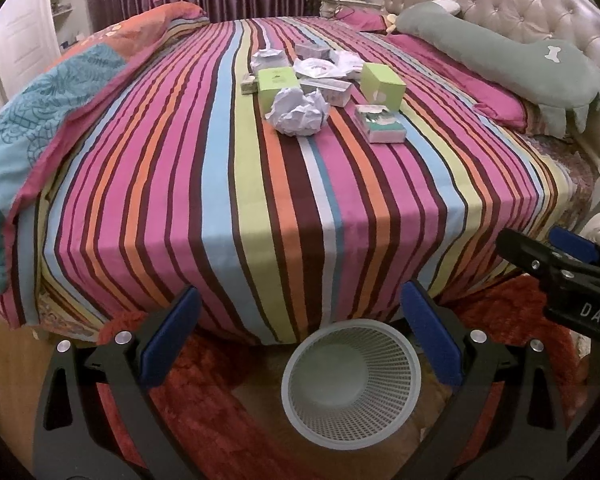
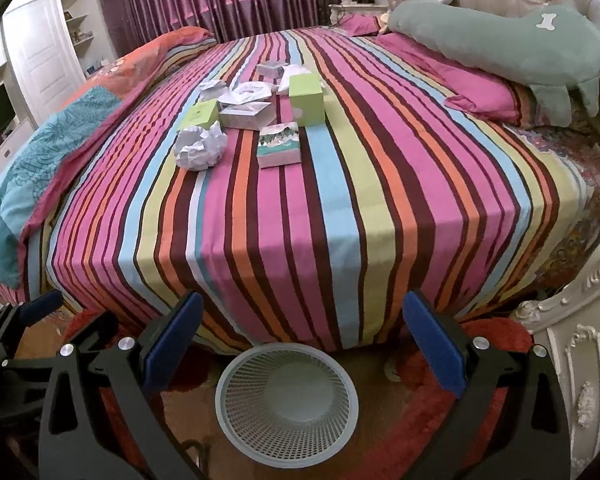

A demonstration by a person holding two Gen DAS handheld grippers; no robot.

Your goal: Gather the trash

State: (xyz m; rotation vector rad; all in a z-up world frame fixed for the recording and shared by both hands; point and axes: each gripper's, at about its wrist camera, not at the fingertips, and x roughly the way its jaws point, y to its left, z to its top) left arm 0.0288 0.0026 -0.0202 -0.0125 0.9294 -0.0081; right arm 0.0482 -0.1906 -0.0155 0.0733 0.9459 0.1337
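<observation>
Both hand-held grippers [image 1: 300, 336] [image 2: 302, 340] spread wide, empty; trash [image 1: 300, 114] lies well ahead on bed [image 1: 260, 200].

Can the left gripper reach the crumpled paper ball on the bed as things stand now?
Probably yes: the left gripper is open and holds nothing, and only bare striped cover lies before the paper ball, though it sits far in.

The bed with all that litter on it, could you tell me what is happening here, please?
A person holds a gripper in each hand at the foot of the striped bed. The left gripper and right gripper are both open and empty. Crumpled paper, green boxes and other small cartons lie clustered mid-bed. The white mesh wastebasket on the floor holds nothing, so no piece has been collected yet.
</observation>
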